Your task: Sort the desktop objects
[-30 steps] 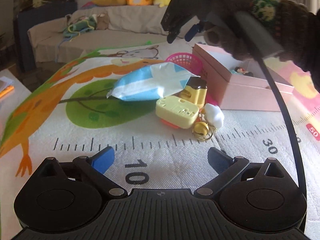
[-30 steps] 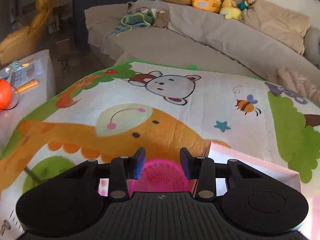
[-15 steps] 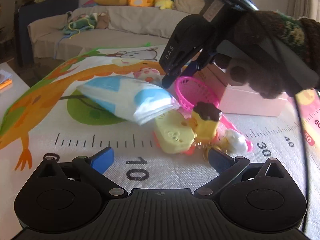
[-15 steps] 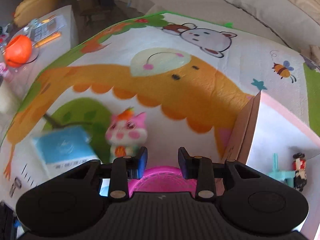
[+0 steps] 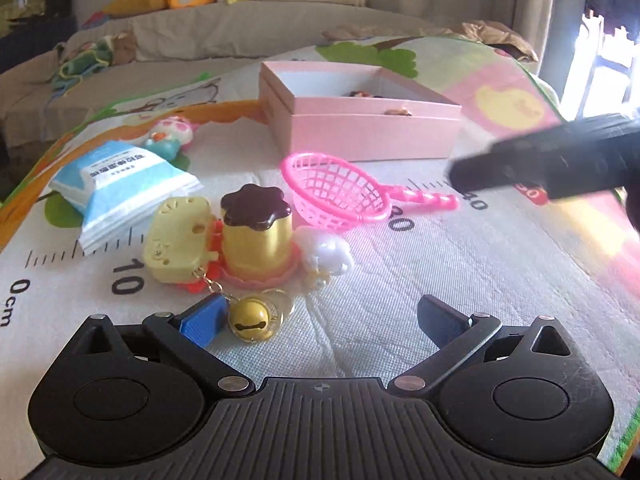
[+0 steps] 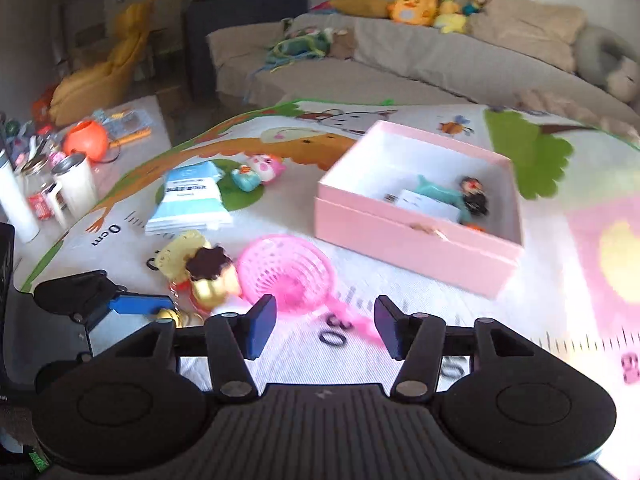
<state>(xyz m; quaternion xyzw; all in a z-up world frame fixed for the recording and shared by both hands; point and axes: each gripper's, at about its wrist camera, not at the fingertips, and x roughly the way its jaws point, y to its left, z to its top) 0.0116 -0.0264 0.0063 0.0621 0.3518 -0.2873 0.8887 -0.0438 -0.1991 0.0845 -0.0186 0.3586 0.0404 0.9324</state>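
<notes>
A pink toy net (image 5: pixel 340 194) lies on the play mat in front of the open pink box (image 5: pixel 372 136), which holds small figures (image 6: pixel 472 200). Left of the net stand a yellow pudding toy (image 5: pixel 256 236), a yellow case (image 5: pixel 178 238), a white charm (image 5: pixel 326 250) and a gold bell (image 5: pixel 248 318). A blue-white tissue pack (image 5: pixel 120 188) and a pink cat toy (image 5: pixel 172 132) lie further left. My left gripper (image 5: pixel 320 320) is open, low over the mat, its left fingertip beside the bell. My right gripper (image 6: pixel 324 326) is open and empty above the net's handle (image 6: pixel 360 326).
A beige sofa (image 6: pixel 440 64) with plush toys runs along the back. A side table (image 6: pixel 60 168) with cups, jars and an orange ball stands at the left. The mat (image 5: pixel 460 272) stretches bare to the right of the toys.
My right gripper has let go of the pink net, opened and pulled back to the right. The net now lies on the mat. My left gripper has swung right and closer to the toys.
</notes>
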